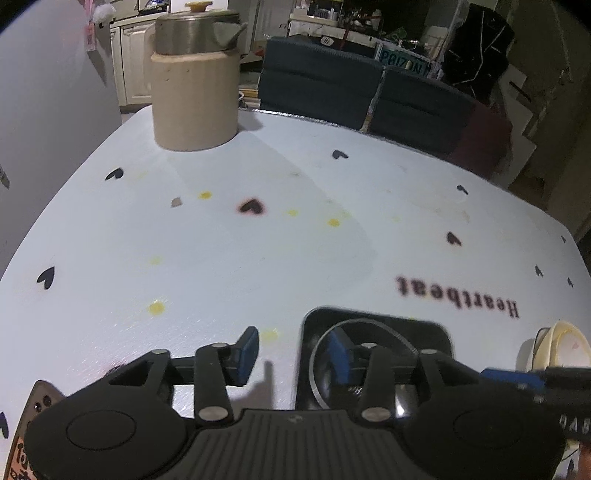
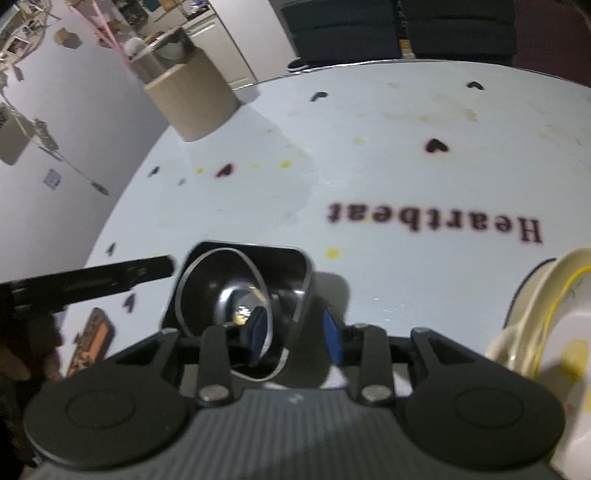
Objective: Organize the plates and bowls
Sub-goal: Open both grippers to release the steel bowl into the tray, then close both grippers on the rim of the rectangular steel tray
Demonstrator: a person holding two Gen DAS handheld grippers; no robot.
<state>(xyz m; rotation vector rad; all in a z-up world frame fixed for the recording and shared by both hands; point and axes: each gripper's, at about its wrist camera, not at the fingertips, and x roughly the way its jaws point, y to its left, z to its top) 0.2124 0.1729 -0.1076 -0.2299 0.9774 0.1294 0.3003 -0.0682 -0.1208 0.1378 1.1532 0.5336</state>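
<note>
Left tool (image 1: pixel 293 356) spread wide, blue pads apart, straddling the left edge of a glossy black square plate (image 1: pixel 436 334) at five o'clock on the white, heart-printed counter (image 1: pixel 221 240). Clear glass bowl (image 1: pixel 369 326), round and thin-rimmed, nested in that plate. Right tool (image 2: pixel 295 336) parted around the plate's (image 2: pixel 299 266) right wall, one pad inside, one outside, not visibly clamped. Cream ceramic dishes (image 2: pixel 532 306) stacked at three o'clock. Beige ribbed canister (image 1: pixel 195 99) with steel pot (image 1: pixel 195 31) at eleven o'clock.
</note>
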